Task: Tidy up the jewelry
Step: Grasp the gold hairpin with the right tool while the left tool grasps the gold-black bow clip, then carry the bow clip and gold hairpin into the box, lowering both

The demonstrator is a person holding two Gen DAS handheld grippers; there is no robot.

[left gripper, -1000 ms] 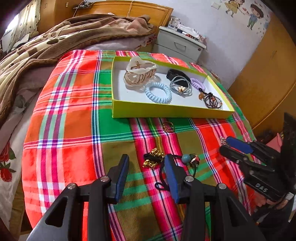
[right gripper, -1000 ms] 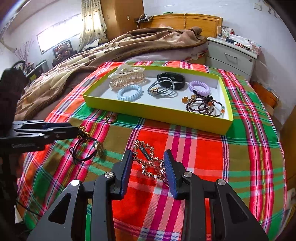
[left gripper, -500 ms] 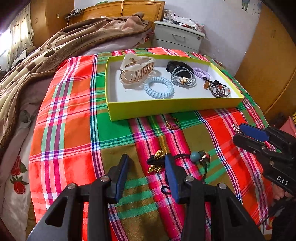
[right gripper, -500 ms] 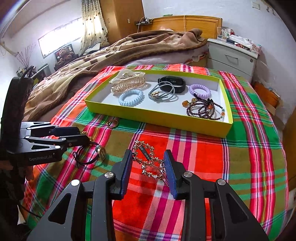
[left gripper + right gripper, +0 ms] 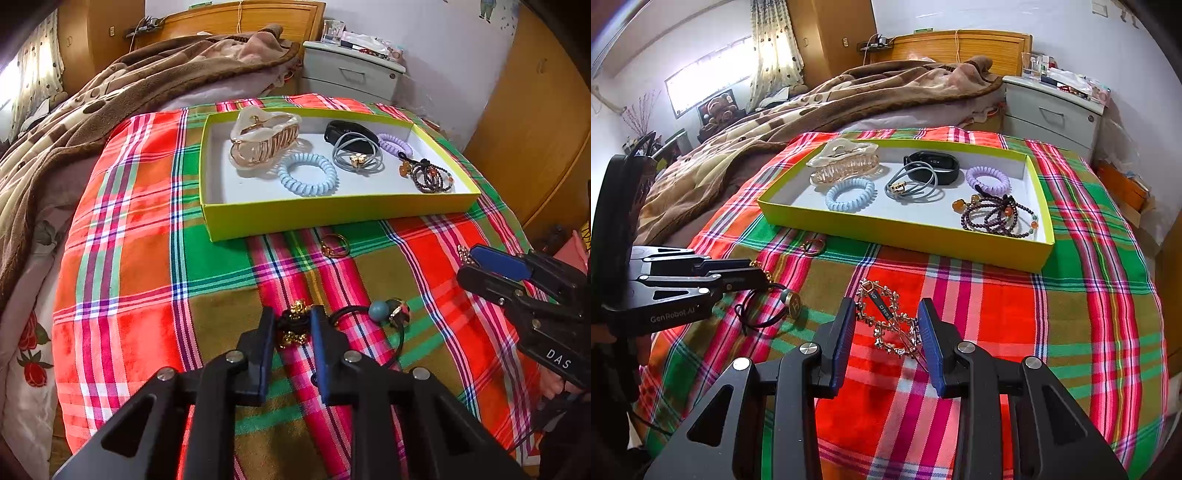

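We are more than halfway through tidying the jewelry. Six things already lie in the yellow box point(image 5: 908, 240): a big pale hair claw point(image 5: 844, 164), a blue coil hair tie point(image 5: 849, 194), a grey hair tie point(image 5: 910, 182), a black band point(image 5: 932, 166), a purple coil hair tie point(image 5: 987, 180) and a dark bead bracelet point(image 5: 997, 218). Three things wait on the checked blanket point(image 5: 1089, 314) on the bed. A small gold ring point(image 5: 334, 245) sits just outside the box wall, at about 12 o'clock from our left gripper point(image 5: 291, 332). The black hair tie with gold charms point(image 5: 295, 325) lies between the left fingers, and they are closing on its charm end; the pads look very near it, but we cannot tell if they squeeze it yet. Its loop trails off toward 3 o'clock, where a blue bead and a gold ball sit. The gold hair clip point(image 5: 890, 325) lies between the fingers of our right gripper point(image 5: 886, 332), which stand wide and loose around it, not touching. The clip is long and thin. In the right wrist view it runs from 11 o'clock, away from us, to 5 o'clock, near us. We think the box sits at 12 o'clock for both drops.
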